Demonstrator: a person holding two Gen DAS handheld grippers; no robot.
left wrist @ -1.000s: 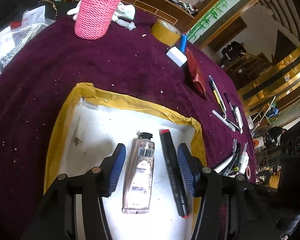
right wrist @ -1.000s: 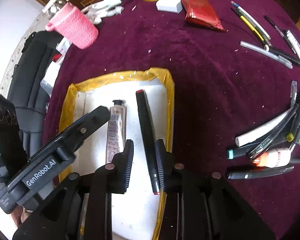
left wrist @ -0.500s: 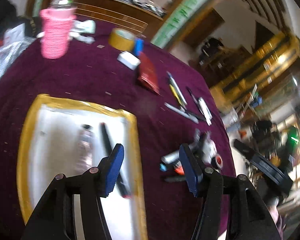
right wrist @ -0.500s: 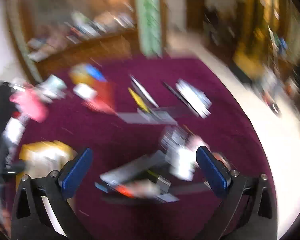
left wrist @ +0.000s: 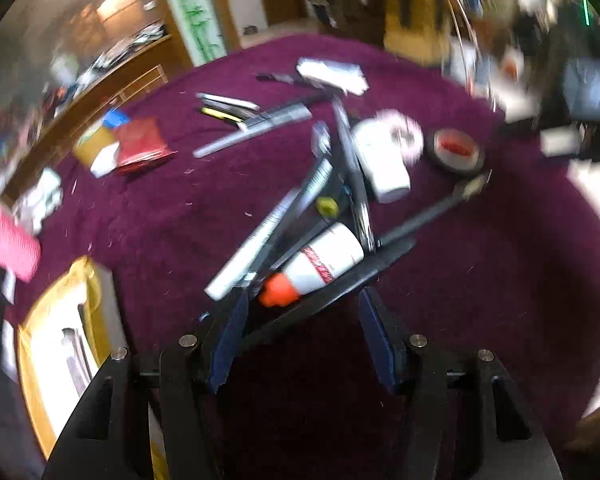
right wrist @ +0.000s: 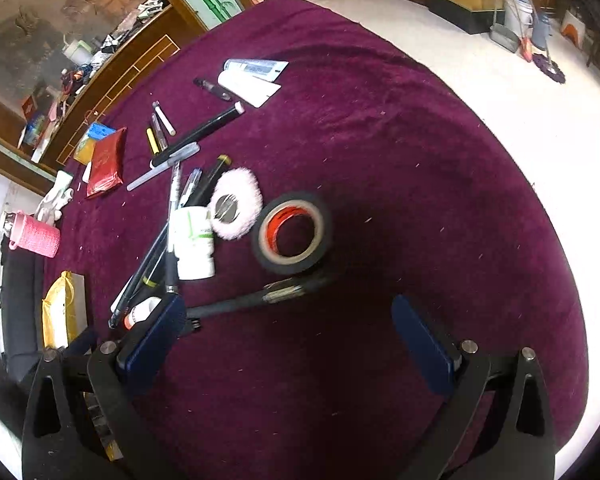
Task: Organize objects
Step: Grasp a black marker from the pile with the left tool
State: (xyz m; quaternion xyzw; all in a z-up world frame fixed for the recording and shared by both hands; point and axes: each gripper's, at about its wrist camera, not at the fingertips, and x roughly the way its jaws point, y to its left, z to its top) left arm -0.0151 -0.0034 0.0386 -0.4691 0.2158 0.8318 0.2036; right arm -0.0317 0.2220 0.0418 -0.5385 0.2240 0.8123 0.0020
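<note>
A pile of pens and markers point(left wrist: 284, 220) lies on the purple cloth with a small white bottle with an orange cap point(left wrist: 316, 268) and a white tube point(left wrist: 380, 160). My left gripper point(left wrist: 304, 336) is open and empty just in front of the bottle. The yellow-rimmed white tray point(left wrist: 52, 344) holding a tube and a marker is at the far left. My right gripper point(right wrist: 288, 344) is wide open and empty above bare cloth, near a long black pen point(right wrist: 256, 300) and a black tape roll point(right wrist: 292, 232). The white tube point(right wrist: 194, 244) and the tray point(right wrist: 60, 308) show there too.
A red packet point(right wrist: 106, 160), a pink knitted cup point(right wrist: 36, 236), a pink fluffy puff point(right wrist: 236, 208), more pens point(right wrist: 180, 140) and two white tubes point(right wrist: 252, 76) lie further back. The table's round edge point(right wrist: 540, 184) drops to the floor on the right.
Both grippers have swung right, away from the tray and over to the pile of pens. The right gripper has opened wide. The left view is motion-blurred.
</note>
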